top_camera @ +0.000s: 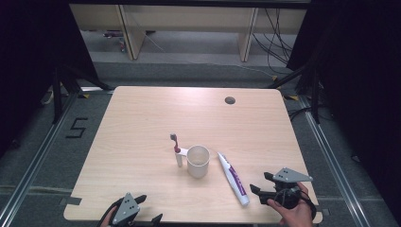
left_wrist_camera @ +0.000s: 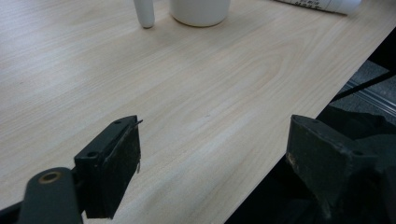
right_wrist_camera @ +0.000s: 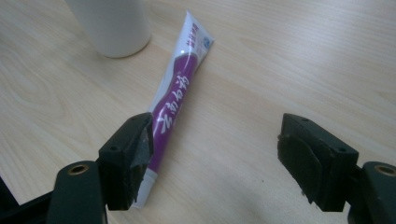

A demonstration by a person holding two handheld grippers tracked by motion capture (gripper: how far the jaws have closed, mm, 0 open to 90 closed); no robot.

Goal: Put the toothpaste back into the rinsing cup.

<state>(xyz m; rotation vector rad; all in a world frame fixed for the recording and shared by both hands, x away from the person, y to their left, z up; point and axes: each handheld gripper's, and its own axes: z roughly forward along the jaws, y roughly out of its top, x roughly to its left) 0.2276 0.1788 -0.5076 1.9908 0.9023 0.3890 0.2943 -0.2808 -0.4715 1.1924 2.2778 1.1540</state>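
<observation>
My worktop (top_camera: 142, 123) pale wood with fine grain; white cup (top_camera: 197, 161); white toothpaste tube (right_wrist_camera: 180, 88) with a purple band and white lettering; toothbrush (top_camera: 177, 149) white-handled, red at the neck, grey head; my right claw (right_wrist_camera: 215, 161) black; my left claw (left_wrist_camera: 212, 172) black too

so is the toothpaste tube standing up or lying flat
Lying flat: the toothpaste tube rests lengthwise on the table, right of the upright cup.

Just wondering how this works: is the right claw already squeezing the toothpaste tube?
No, the right claw stands wide open, and the toothpaste tube lies flat on the table beside one jaw.
</observation>
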